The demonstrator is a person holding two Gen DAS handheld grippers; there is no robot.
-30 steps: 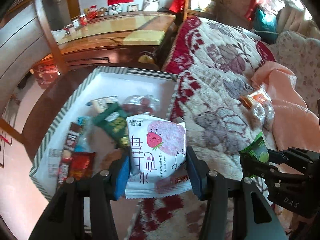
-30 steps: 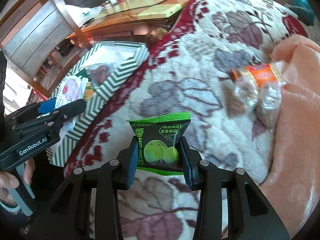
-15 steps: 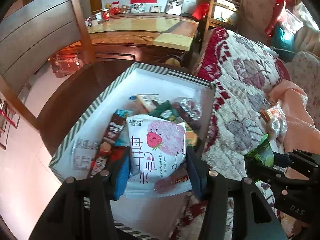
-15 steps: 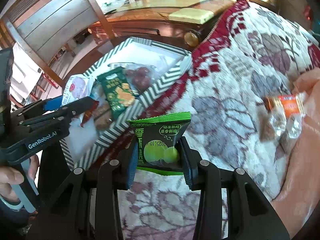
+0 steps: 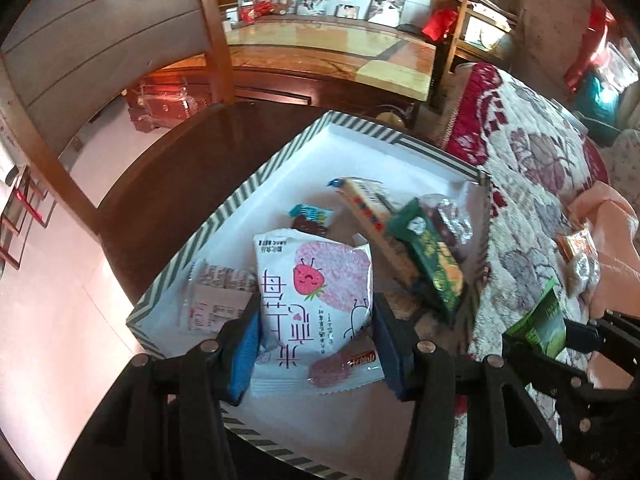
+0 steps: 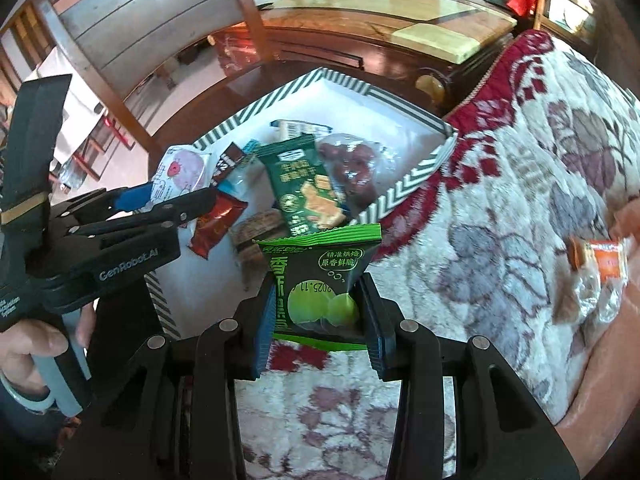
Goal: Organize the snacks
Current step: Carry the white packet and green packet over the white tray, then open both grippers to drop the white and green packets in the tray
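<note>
A dark round wooden table (image 5: 168, 168) stands beside a sofa covered with a red and cream floral blanket (image 6: 540, 160). On the table sits a white box with a green striped rim (image 5: 360, 128), already holding several snack packets. The left gripper (image 5: 316, 344) is closed on a white packet with a pink strawberry (image 5: 316, 296), held above the box. The right gripper (image 6: 318, 320) is closed on a green and black snack packet (image 6: 320, 280), near the box corner. 1 orange-topped clear packet (image 6: 600, 276) lies on the blanket, well apart.
</note>
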